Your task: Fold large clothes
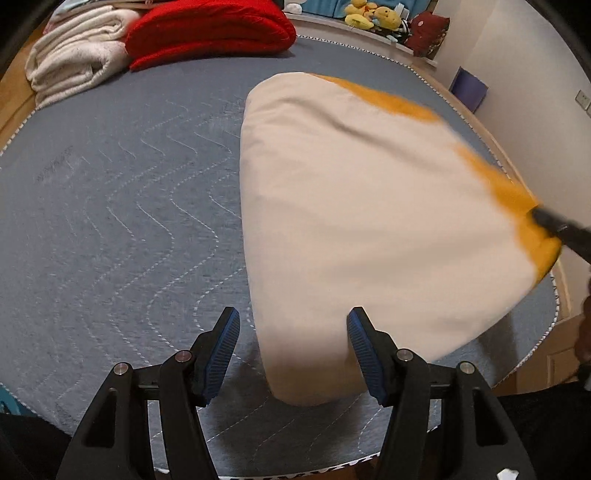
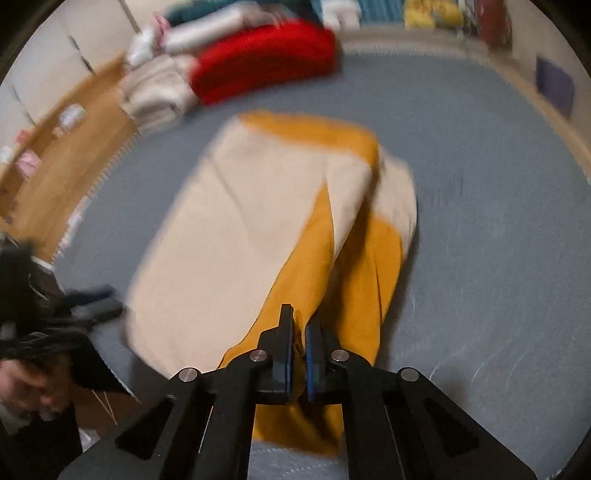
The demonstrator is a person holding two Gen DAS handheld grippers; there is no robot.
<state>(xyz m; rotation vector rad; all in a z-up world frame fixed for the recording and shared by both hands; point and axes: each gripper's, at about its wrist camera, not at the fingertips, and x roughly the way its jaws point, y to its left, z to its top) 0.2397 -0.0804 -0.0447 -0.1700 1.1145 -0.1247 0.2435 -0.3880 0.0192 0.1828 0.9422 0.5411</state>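
Observation:
A large cream garment with orange parts lies spread on the grey quilted bed cover. My left gripper hangs open above the garment's near corner; the cloth lies under and between its fingers, and the pads do not press on it. In the right wrist view my right gripper is shut on an orange fold of the garment and lifts that edge. The left wrist view shows the right gripper pinching the orange edge at the far right. The left gripper is a blur at the left.
A folded red blanket and a stack of white towels sit at the far left corner of the bed. Yellow plush toys line the shelf behind. A wooden surface runs along the bed's left side.

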